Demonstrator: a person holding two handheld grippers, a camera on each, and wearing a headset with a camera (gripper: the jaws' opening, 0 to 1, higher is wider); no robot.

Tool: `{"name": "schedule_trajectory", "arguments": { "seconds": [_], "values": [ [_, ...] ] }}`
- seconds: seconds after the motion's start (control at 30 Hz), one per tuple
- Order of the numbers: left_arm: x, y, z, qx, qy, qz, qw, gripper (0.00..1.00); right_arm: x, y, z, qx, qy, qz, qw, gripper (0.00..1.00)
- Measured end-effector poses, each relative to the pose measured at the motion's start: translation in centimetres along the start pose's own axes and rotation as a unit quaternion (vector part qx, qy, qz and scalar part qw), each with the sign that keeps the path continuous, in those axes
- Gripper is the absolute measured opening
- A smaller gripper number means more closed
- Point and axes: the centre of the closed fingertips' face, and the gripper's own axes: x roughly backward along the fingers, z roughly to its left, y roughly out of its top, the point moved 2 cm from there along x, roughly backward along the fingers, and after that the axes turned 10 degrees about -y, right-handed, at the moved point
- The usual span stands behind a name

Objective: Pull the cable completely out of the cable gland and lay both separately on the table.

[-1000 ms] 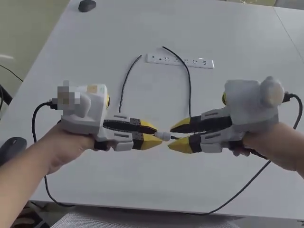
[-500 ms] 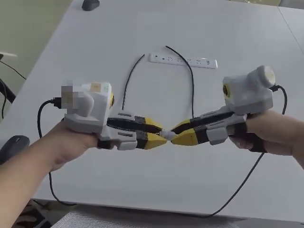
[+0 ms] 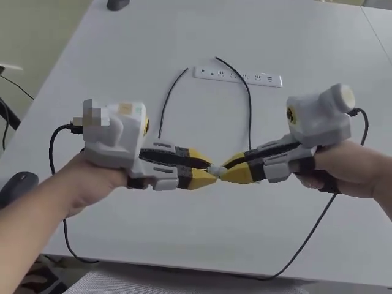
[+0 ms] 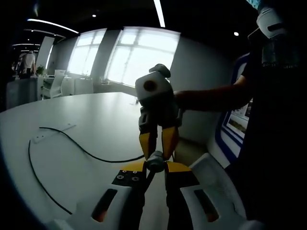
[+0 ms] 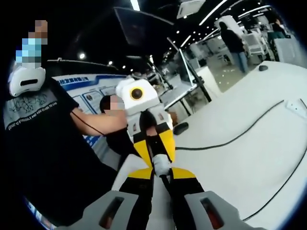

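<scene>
White plastic marks the centre of the scene: a small cable gland [image 3: 215, 171] is held in the air above a pale table [image 3: 275, 37], caught between two yellow-tipped grippers that meet nose to nose. The left gripper [image 3: 208, 174], carried in the person's left hand [image 3: 92, 184], has its jaws clamped on the gland. In the left gripper view the grey-white fitting [image 4: 155, 162] sits squarely between that gripper's [image 4: 153, 166] yellow tips. The right gripper [image 3: 228, 174], carried in the right hand [image 3: 349, 174], faces it with jaws drawn together on the black cable [image 3: 248, 110] just beside the gland. In the right gripper view the cable [image 5: 168, 184] runs out of the gland [image 5: 161, 165] and down between that gripper's [image 5: 163, 173] jaws. The cable is threaded through the gland, and its two loose ends trail away across the table toward a white power strip [image 3: 237, 76] lying flat near the far side. A dark mouse [image 3: 117, 4] rests at the table's far edge, well apart from the work. Each gripper view catches the opposite tool head-on, the right gripper [image 4: 157, 143] from the left and the left gripper [image 5: 156, 148] from the right. Behind it stands the person in a dark T-shirt [image 5: 43, 143].
</scene>
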Motion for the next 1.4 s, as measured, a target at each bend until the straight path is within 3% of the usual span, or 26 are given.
{"name": "schedule_trajectory", "arguments": {
  "seconds": [0.07, 0.13, 0.27, 0.4, 0.5, 0.57, 0.6, 0.67, 0.7, 0.73, 0.8, 0.83, 0.9, 0.93, 1.17, 1.27, 1.33, 1.4],
  "values": [
    [0.0, 0.0, 0.0, 0.0, 0.0, 0.0, 1.0, 0.15, 0.0, 0.0, 0.1, 0.014, -0.009, -0.002, 0.9999, 0.08],
    [0.1, 0.0, -0.1, -0.003, 0.0, 0.001, 1.0, 0.15, 0.0, 0.0, 0.2, 0.057, -0.025, -0.003, 0.998, 0.08],
    [0.2, 0.1, -0.4, 0.003, -0.003, -0.001, 1.0, 0.15, 0.0, 0.1, 0.8, 0.138, -0.055, 0.002, 0.9889, 0.07],
    [0.2, 0.0, -0.4, 0.008, -0.001, -0.003, 1.0, 0.15, -0.1, 0.1, 1.0, 0.224, -0.096, 0.014, 0.9697, 0.07],
    [0.4, 0.1, -0.6, 0.009, -0.001, -0.005, 1.0, 0.15, -0.2, 0.1, 1.3, 0.287, -0.124, 0.02, 0.9497, 0.07],
    [0.5, 0.2, -0.7, 0.015, -0.001, -0.009, 0.9998, 0.15, -0.2, 0.1, 1.5, 0.308, -0.137, 0.024, 0.9412, 0.07],
    [0.5, 0.2, -0.7, 0.018, -0.001, -0.011, 0.9998, 0.15, -0.2, 0.1, 1.5, 0.332, -0.147, 0.028, 0.9313, 0.07],
    [0.5, 0.2, -0.8, 0.023, -0.001, -0.014, 0.9996, 0.15, -0.2, 0.1, 1.5, 0.358, -0.16, 0.036, 0.9193, 0.07],
    [0.5, 0.2, -0.8, 0.022, -0.001, -0.014, 0.9997, 0.15, -0.2, 0.0, 1.5, 0.362, -0.165, 0.037, 0.9166, 0.07],
    [0.6, 0.3, -0.9, 0.018, 0.001, -0.016, 0.9997, 0.15, -0.2, 0.1, 1.4, 0.377, -0.177, 0.035, 0.9086, 0.07],
    [0.6, 0.3, -0.9, 0.018, 0.0, -0.015, 0.9997, 0.15, -0.2, -0.1, 1.6, 0.388, -0.181, 0.035, 0.903, 0.07],
    [0.5, 0.2, -1.0, 0.022, -0.001, -0.014, 0.9997, 0.15, -0.2, -0.1, 1.6, 0.403, -0.19, 0.036, 0.8944, 0.08],
    [0.5, 0.2, -1.0, 0.025, -0.001, -0.013, 0.9996, 0.15, -0.2, -0.2, 1.5, 0.423, -0.197, 0.037, 0.8834, 0.08],
    [0.5, 0.1, -1.1, 0.029, -0.002, -0.012, 0.9995, 0.15, -0.3, -0.5, 1.6, 0.421, -0.198, 0.035, 0.8843, 0.08],
    [0.3, -0.1, -1.0, 0.028, -0.003, -0.006, 0.9996, 0.15, -0.3, -0.7, 1.3, 0.425, -0.224, 0.029, 0.8765, 0.08],
    [0.2, 0.0, -0.9, 0.027, -0.003, -0.007, 0.9996, 0.15, -0.1, -0.6, 1.3, 0.422, -0.227, 0.028, 0.8774, 0.08],
    [0.1, 0.0, -0.9, 0.019, -0.002, -0.006, 0.9998, 0.15, -0.1, -0.5, 1.2, 0.412, -0.228, 0.029, 0.8815, 0.08],
    [0.1, 0.0, -0.8, 0.016, 0.0, -0.007, 0.9999, 0.15, 0.0, -0.5, 1.1, 0.411, -0.23, 0.028, 0.8818, 0.08]
  ]
}}
